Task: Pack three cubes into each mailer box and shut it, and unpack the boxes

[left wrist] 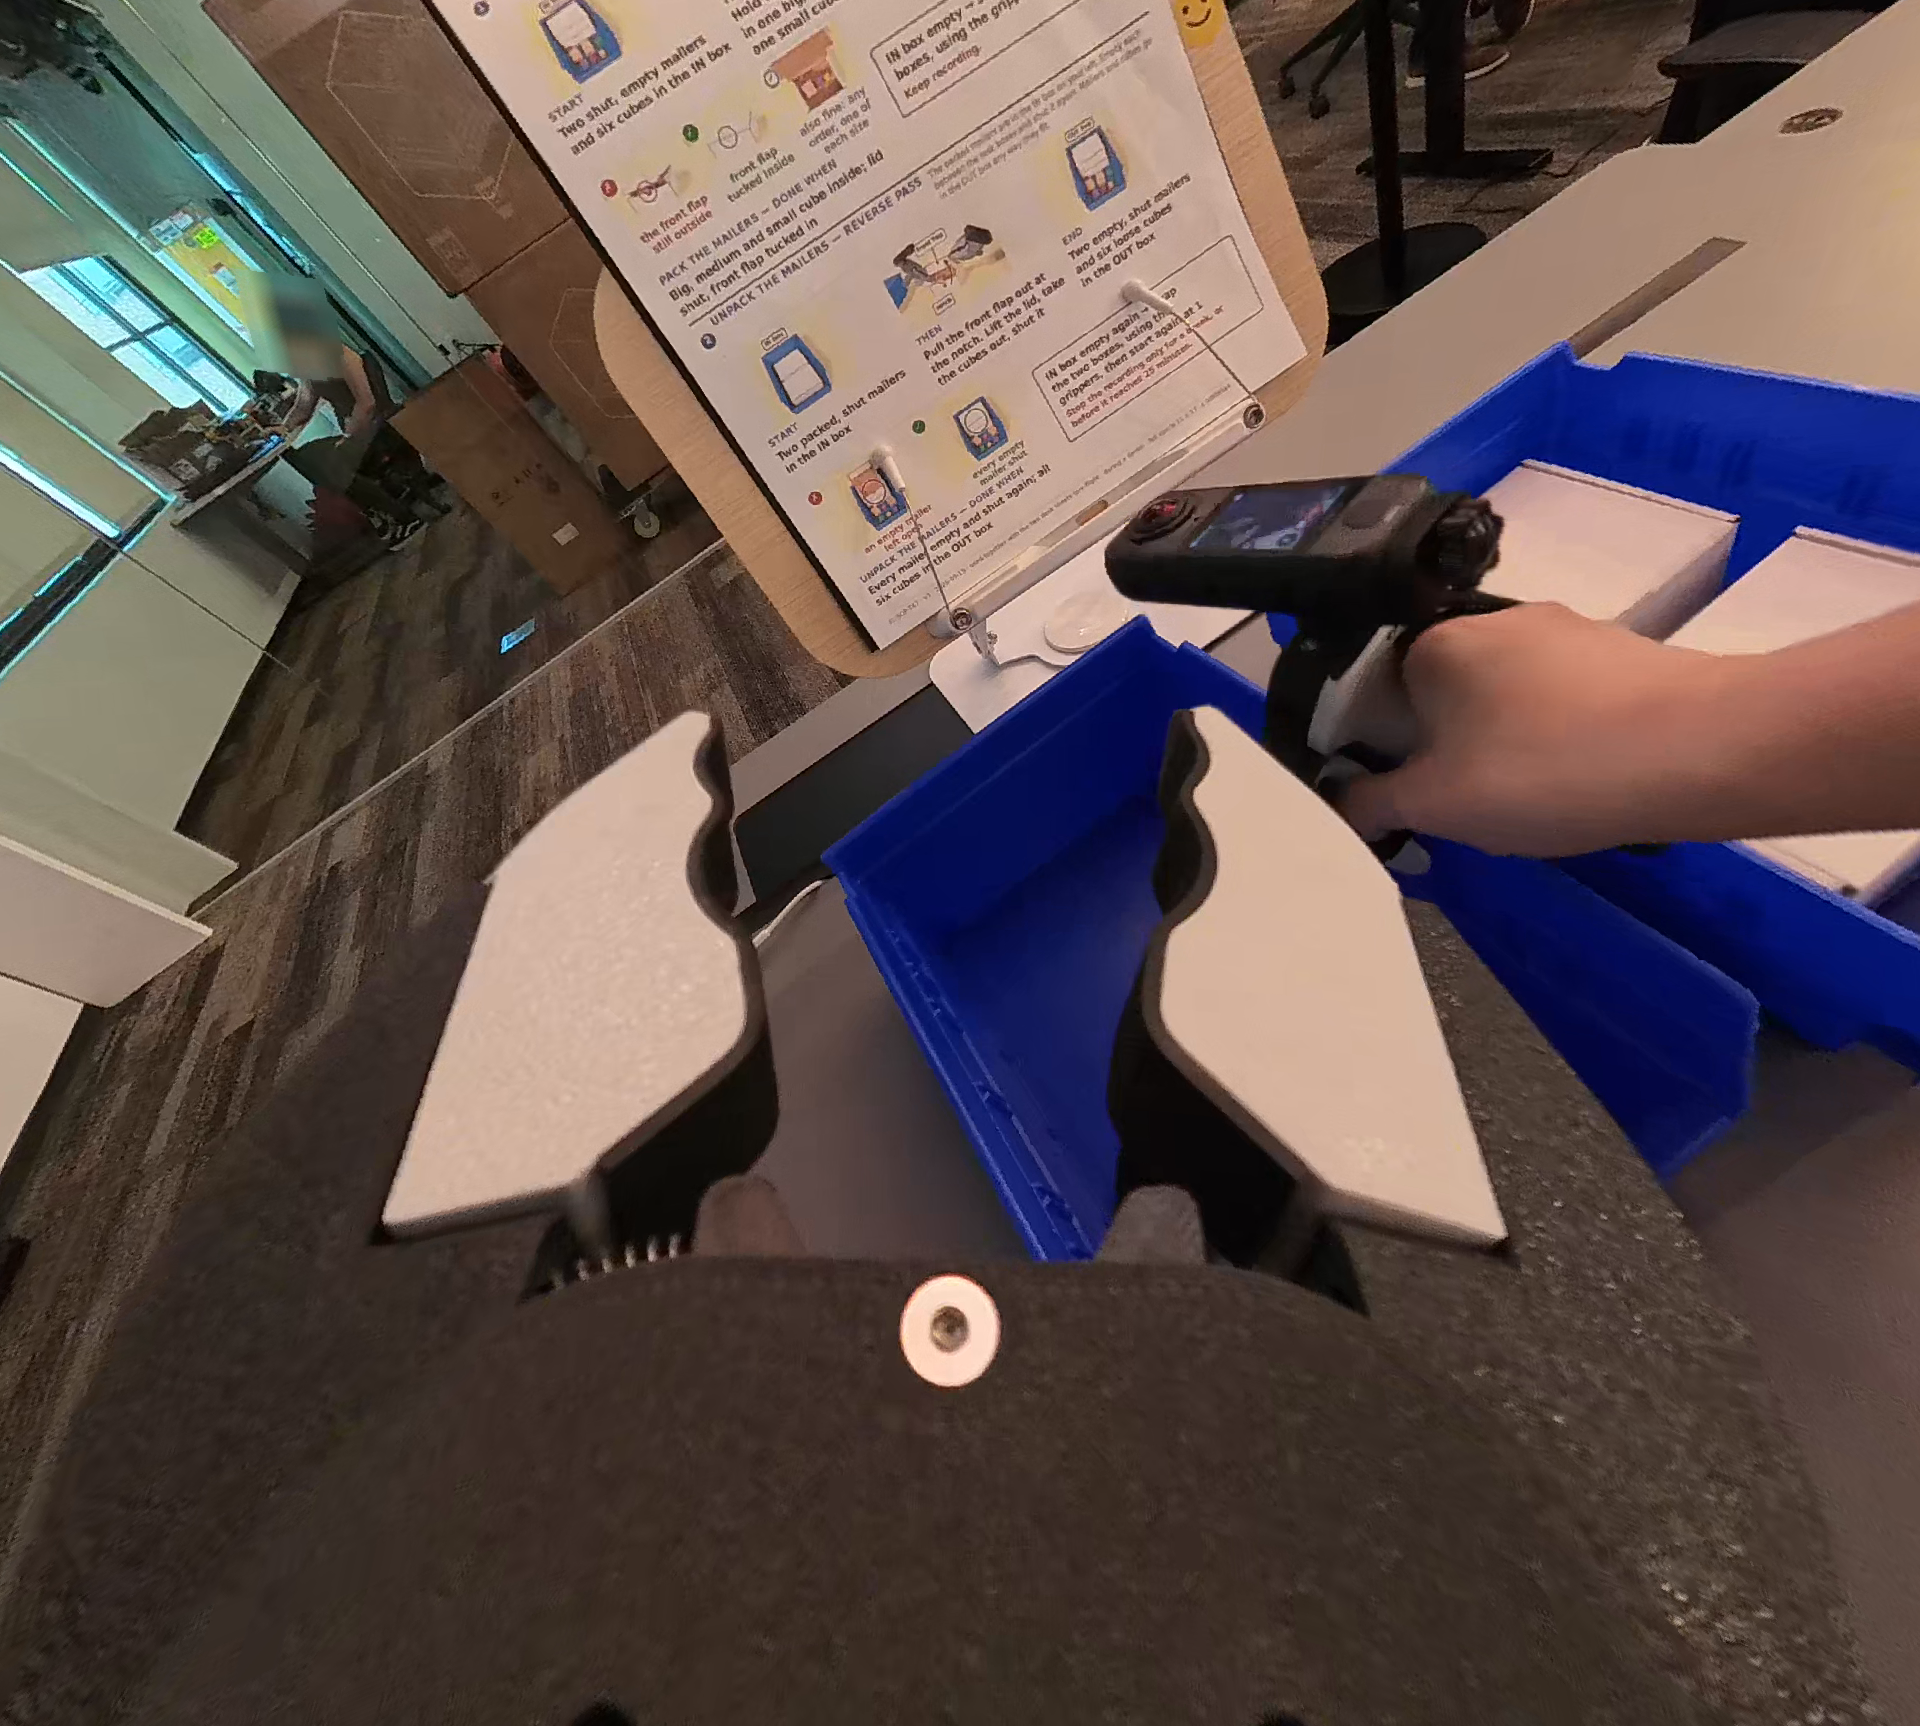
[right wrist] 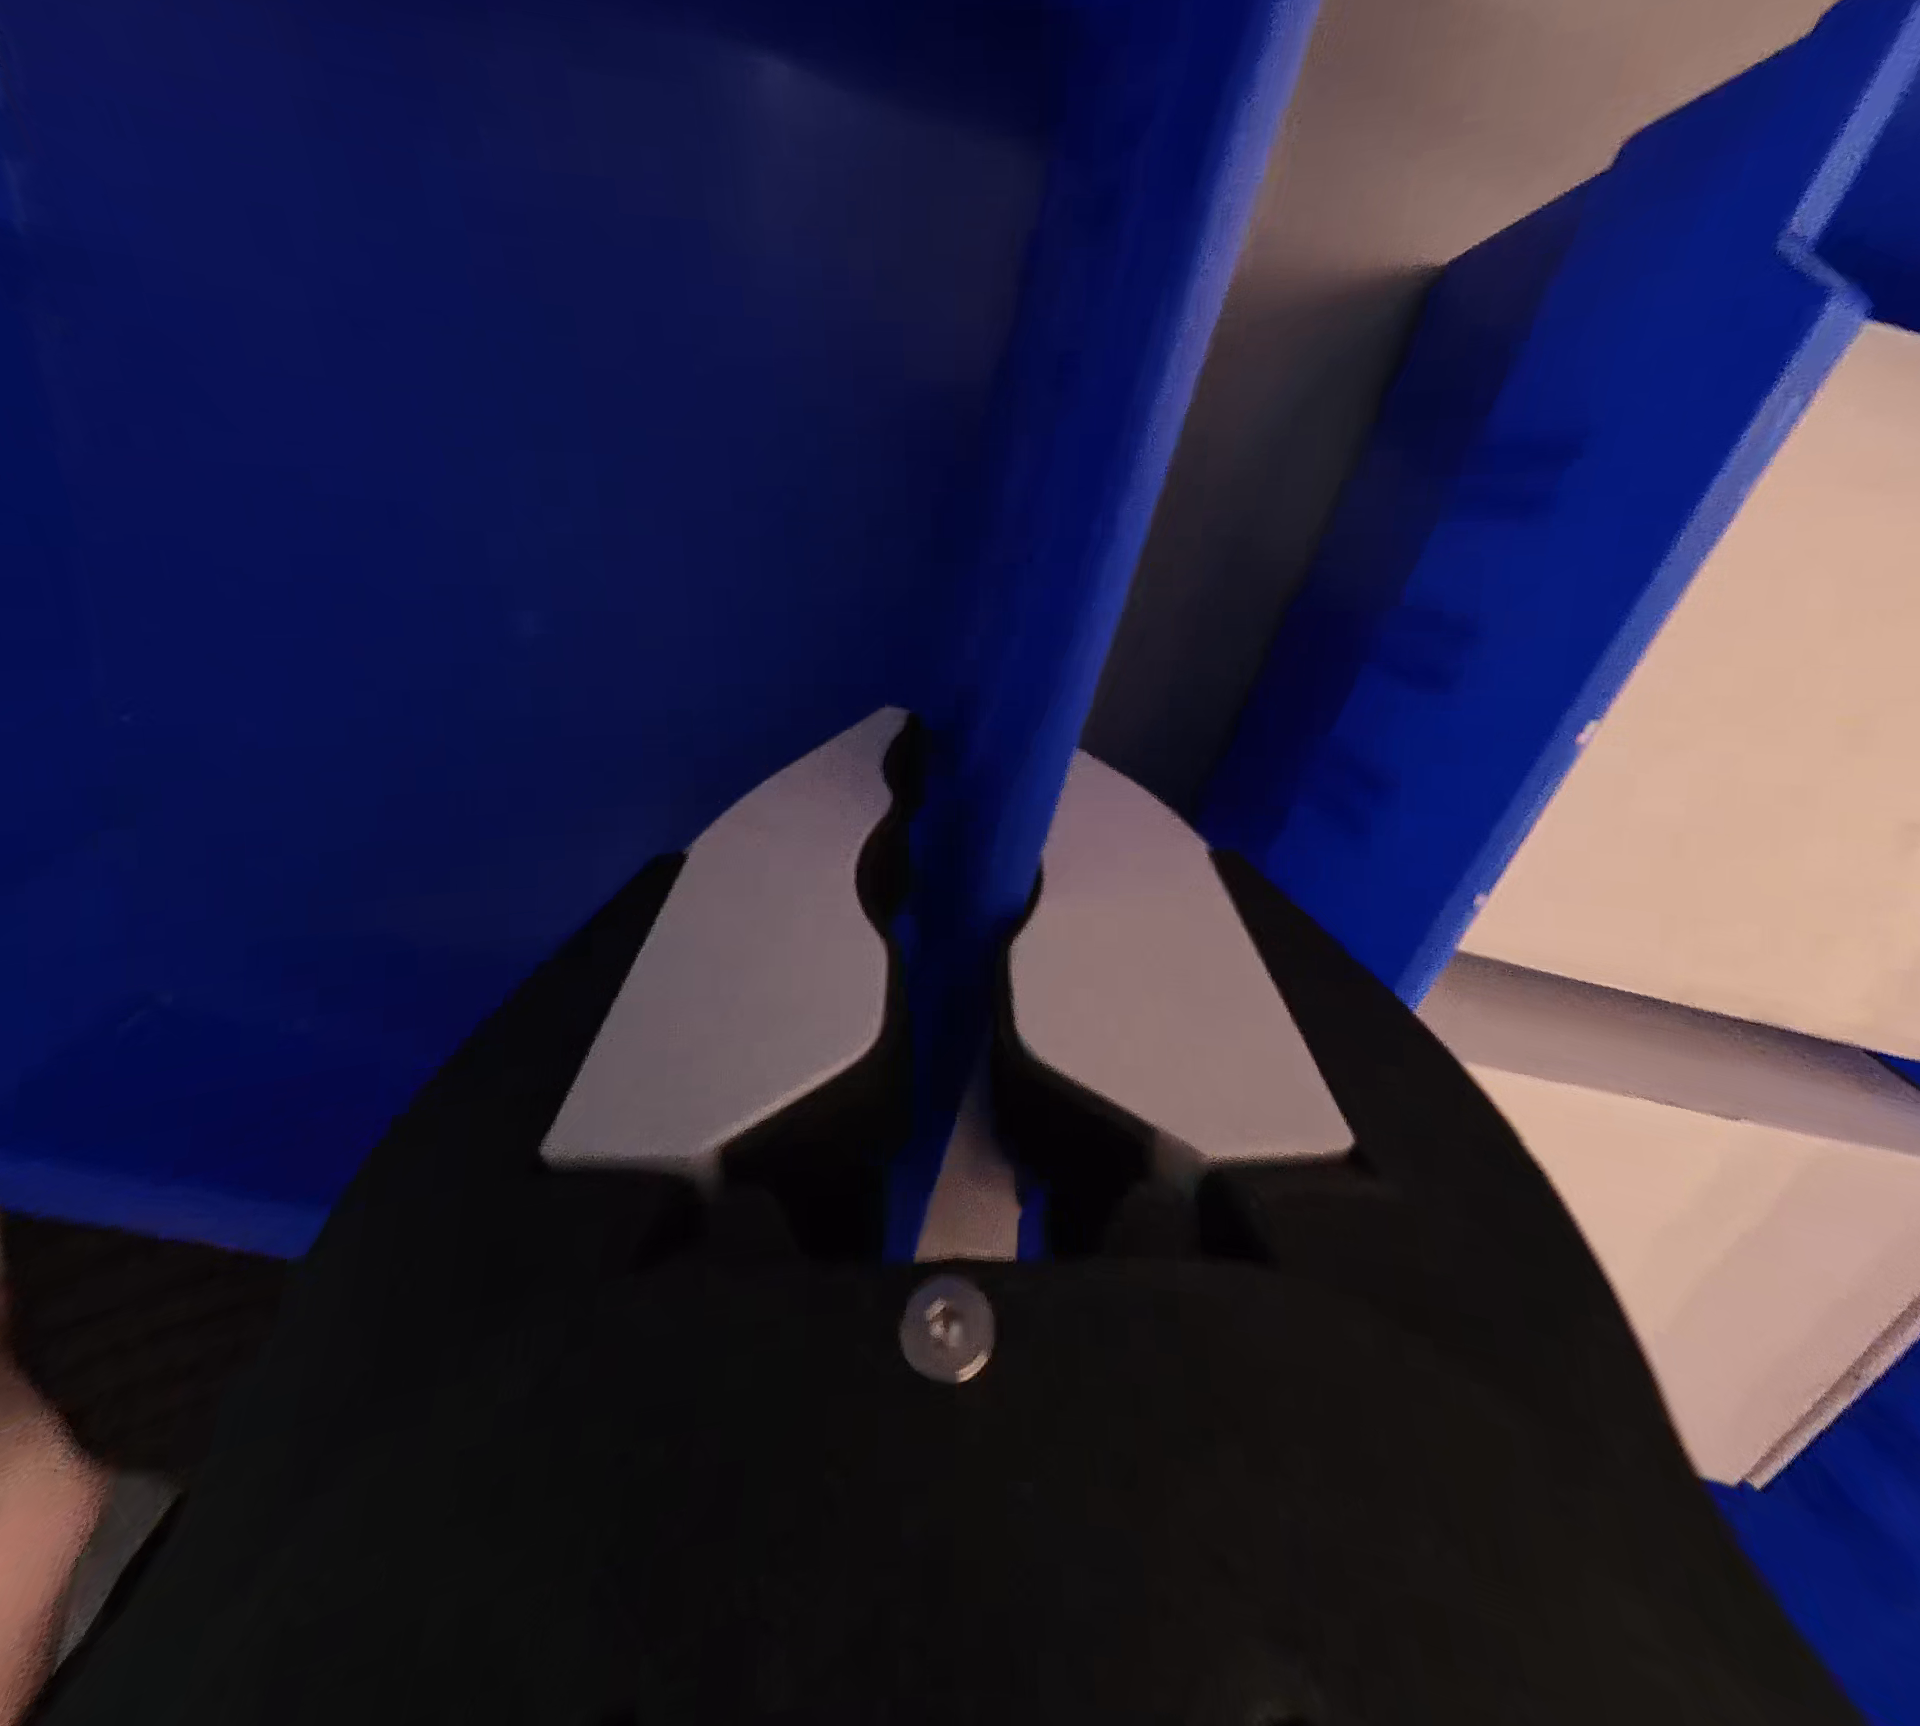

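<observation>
Gripping the empty blue bin's wall, the right tongs are clamped shut while the left tongs gape empty above the tabletop; white mailer boxes sit in the neighbouring bin, and a thin-wall pinch may slip, tipping the bin.

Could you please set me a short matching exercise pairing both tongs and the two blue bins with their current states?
Things:
1. left tongs
2. right tongs
3. near blue bin
4. far blue bin

States:
A. holds white mailer boxes
B. open, gripping nothing
C. empty
D. shut on a bin wall

Pairs: 1-B, 2-D, 3-C, 4-A
</observation>
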Action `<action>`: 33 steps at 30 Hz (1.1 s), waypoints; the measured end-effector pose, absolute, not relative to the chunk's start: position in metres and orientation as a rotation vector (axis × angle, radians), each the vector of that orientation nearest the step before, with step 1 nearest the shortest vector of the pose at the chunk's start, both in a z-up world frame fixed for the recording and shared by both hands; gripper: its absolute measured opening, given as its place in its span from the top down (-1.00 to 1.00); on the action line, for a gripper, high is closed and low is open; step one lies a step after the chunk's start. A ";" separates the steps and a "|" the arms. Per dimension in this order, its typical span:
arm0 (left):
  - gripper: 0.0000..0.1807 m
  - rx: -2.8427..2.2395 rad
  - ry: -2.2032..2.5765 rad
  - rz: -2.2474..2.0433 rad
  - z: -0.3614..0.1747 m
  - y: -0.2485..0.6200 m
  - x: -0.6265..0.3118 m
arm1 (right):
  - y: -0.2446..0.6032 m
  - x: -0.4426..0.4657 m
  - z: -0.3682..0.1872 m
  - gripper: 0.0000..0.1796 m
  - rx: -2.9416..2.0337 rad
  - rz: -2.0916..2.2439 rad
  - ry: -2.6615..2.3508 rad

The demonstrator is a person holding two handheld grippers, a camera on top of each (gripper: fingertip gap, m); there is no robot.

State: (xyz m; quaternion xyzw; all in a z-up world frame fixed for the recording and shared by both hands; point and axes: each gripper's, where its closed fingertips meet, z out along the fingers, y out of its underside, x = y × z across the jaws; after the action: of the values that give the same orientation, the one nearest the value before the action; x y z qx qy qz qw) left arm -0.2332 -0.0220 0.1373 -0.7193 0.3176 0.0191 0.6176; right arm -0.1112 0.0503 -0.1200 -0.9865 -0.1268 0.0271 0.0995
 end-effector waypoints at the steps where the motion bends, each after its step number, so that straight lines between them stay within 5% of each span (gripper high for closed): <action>1: 0.12 -1.658 0.729 0.044 0.137 -0.022 -0.235 | 0.050 -0.112 -0.120 0.89 -2.934 0.115 -0.379; 9: 0.15 -1.631 0.658 0.025 0.153 -0.033 -0.257 | 0.058 -0.130 -0.088 0.93 -2.939 0.248 -0.417; 18: 0.25 -1.422 0.440 -0.193 0.207 -0.075 -0.284 | 0.062 -0.104 0.039 0.94 -2.947 0.376 -0.547; 25: 0.33 -1.493 0.627 -0.543 0.189 -0.096 -0.246 | 0.050 0.062 0.114 0.94 -2.866 0.540 -0.230; 33: 0.33 -1.879 0.867 -0.565 0.069 -0.025 -0.133 | -0.005 0.299 0.064 0.92 -2.784 0.374 0.318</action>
State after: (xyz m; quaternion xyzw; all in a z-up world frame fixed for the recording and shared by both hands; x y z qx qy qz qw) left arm -0.1333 -0.0247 0.0689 -0.7695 0.3549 -0.2313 0.4780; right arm 0.2986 -0.0051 0.0643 -0.9726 0.1112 0.1307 0.1566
